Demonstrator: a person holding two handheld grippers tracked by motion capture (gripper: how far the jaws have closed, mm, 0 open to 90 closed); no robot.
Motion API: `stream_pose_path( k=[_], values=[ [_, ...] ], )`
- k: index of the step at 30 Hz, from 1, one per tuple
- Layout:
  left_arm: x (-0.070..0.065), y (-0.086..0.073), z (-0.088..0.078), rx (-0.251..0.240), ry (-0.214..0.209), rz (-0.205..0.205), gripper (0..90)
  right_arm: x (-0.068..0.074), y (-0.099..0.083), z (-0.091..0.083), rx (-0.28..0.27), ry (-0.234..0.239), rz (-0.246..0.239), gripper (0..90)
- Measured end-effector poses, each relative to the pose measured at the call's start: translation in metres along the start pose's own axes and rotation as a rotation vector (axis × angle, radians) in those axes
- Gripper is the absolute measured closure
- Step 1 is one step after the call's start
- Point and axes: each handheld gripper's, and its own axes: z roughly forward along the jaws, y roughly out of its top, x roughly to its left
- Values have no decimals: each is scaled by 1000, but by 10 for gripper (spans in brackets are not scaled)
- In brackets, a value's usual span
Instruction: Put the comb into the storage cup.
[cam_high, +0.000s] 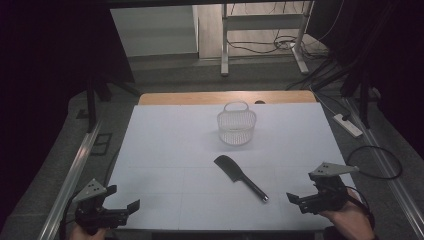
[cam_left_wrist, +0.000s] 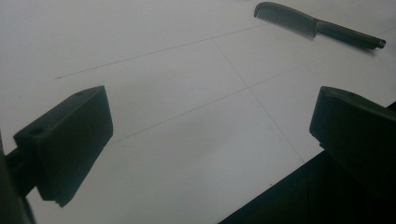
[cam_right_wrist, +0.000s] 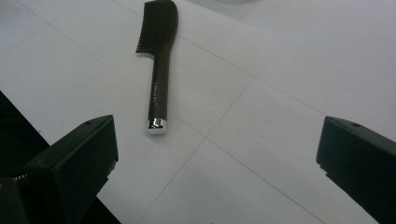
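Note:
A dark comb (cam_high: 240, 177) with a silver-capped handle lies flat on the white table top (cam_high: 170, 150), handle end toward the near right. It also shows in the left gripper view (cam_left_wrist: 317, 25) and the right gripper view (cam_right_wrist: 159, 65). Behind it stands a small white wire basket (cam_high: 236, 124) with a handle. My left gripper (cam_high: 127, 210) hovers at the near left corner, open, nothing between its jaws. My right gripper (cam_high: 295, 200) sits at the near right, open and empty, a short way right of the comb's handle end.
The table's far wooden edge (cam_high: 200, 97) shows beyond the white sheet. Metal rails (cam_high: 75, 165) run along both sides. A power strip (cam_high: 347, 125) and cables lie on the floor to the right. A desk frame (cam_high: 260, 35) stands farther back.

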Motion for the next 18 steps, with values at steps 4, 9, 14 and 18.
stream_pose_path(
  k=[4, 9, 14, 18],
  values=[
    [0, 0, 0, -1, 0, -1, 1, 1, 3, 3, 7, 4, -5, 0],
    [0, 0, 0, 0, -1, -2, 2, 2, 8, 7, 25, 12, -20, 0],
    [0, 0, 0, 1, -2, -5, 2, 1, 11, 13, 32, 20, -32, 0],
    [1, 0, 0, 0, -2, -6, 2, 2, 15, 17, 35, 31, -35, 0]
  ],
)
